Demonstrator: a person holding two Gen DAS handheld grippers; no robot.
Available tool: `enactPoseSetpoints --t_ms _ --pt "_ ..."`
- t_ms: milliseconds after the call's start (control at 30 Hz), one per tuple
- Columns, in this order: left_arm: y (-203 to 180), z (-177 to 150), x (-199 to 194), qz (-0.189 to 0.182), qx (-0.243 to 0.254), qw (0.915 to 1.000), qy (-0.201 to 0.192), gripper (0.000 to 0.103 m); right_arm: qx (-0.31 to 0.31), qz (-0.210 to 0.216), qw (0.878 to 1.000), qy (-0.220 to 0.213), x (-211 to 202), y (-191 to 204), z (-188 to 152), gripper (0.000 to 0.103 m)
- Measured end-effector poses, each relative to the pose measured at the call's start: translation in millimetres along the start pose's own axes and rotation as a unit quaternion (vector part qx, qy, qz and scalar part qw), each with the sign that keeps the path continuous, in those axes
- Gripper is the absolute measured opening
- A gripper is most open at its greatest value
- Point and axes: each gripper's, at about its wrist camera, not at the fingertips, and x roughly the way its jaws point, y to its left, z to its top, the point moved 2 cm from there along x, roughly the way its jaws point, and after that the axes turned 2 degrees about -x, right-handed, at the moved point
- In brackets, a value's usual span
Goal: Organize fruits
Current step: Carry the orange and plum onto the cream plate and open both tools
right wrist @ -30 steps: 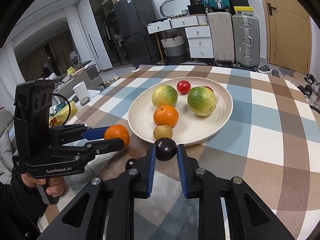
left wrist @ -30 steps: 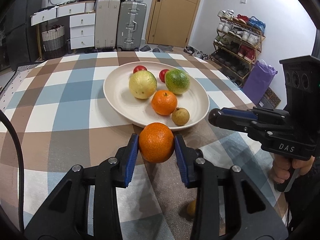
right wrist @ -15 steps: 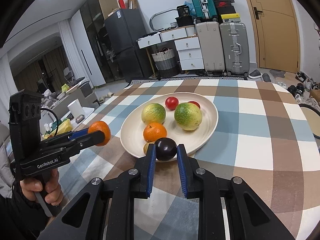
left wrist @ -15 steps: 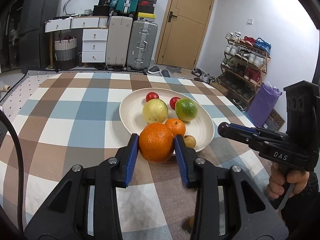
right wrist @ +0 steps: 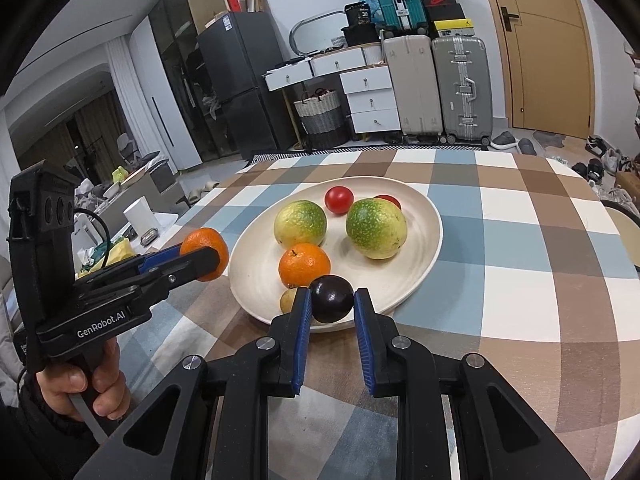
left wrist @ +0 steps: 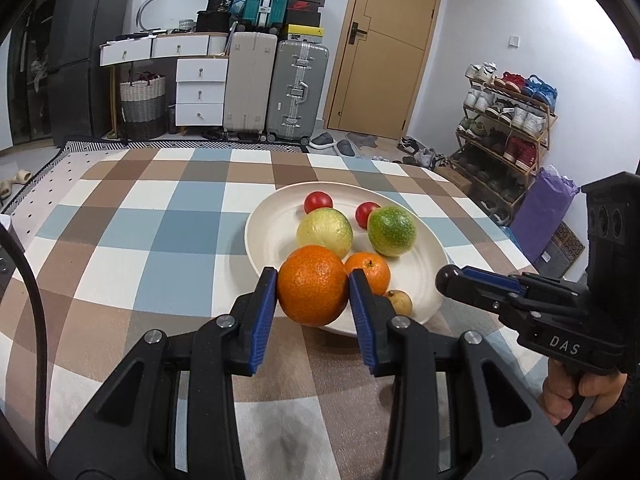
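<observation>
Left wrist view: left tool (left wrist: 313,289) clamped on a large orange (left wrist: 312,285), blue pads pressing both flanks at the fruit's widest part. Grip across the middle makes sense for a round, firm fruit; less chance of it squirting out. Orange is held off the worktop (left wrist: 120,240), at the near rim of the plate (left wrist: 264,224), seemingly ready to go in.

Right wrist view: right tool (right wrist: 332,304) clamped on a small dark purple fruit (right wrist: 331,298), also carried at the plate's near rim. Both fruits arrive from the near side, probably because the plate's near part has the most bare space.

On the plate, nearest the near rim: a small tan fruit (left wrist: 398,302), partly hidden behind the tool fingers, and just beyond it a smaller orange (left wrist: 368,272). Mid-plate: two green-yellow citrus (left wrist: 325,231) (left wrist: 391,230), side by side, apart from each other. Toward the far rim: two small red fruits (left wrist: 318,202) (left wrist: 367,213), the second half hidden behind the right-hand citrus.

Judgement: task is well along; six fruits already gathered on the plate, two in transit. Risk at release: round fruits may roll and knock the near-rim pieces, so a low set-down in bare spots seems advisable.
</observation>
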Motion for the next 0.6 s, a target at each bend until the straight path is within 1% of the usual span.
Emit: enactPoseSetpoints --t_ms 167,300,400,500,533,600 --pt "0.1 2.8 5.0 0.005 0.001 1.0000 -0.008 0.033 0.012 -0.007 1.000 -0.010 -0.2 -3.8 2.3 0.022" --pt "1.3 4.9 2.8 0.007 -0.003 0.9998 -0.020 0.033 0.024 -0.019 0.999 -0.032 -5.0 -7.8 6.2 0.022" --pt "0.9 5.7 5.9 0.007 -0.003 0.9999 -0.014 0.033 0.030 -0.023 0.998 -0.044 -5.7 -10.2 9.2 0.022" --pt "-1.7 5.3 8.2 0.011 0.002 0.9999 -0.008 0.033 0.031 -0.022 0.999 -0.035 -1.2 -11.0 10.8 0.022" --pt "-2.4 5.0 8.3 0.012 0.004 0.9999 -0.007 0.033 0.031 -0.022 0.999 -0.034 -0.4 -11.0 11.0 0.023" --pt "-3.0 5.0 7.7 0.011 0.006 0.9999 -0.008 0.033 0.032 -0.021 0.999 -0.032 0.4 -12.0 11.2 0.033"
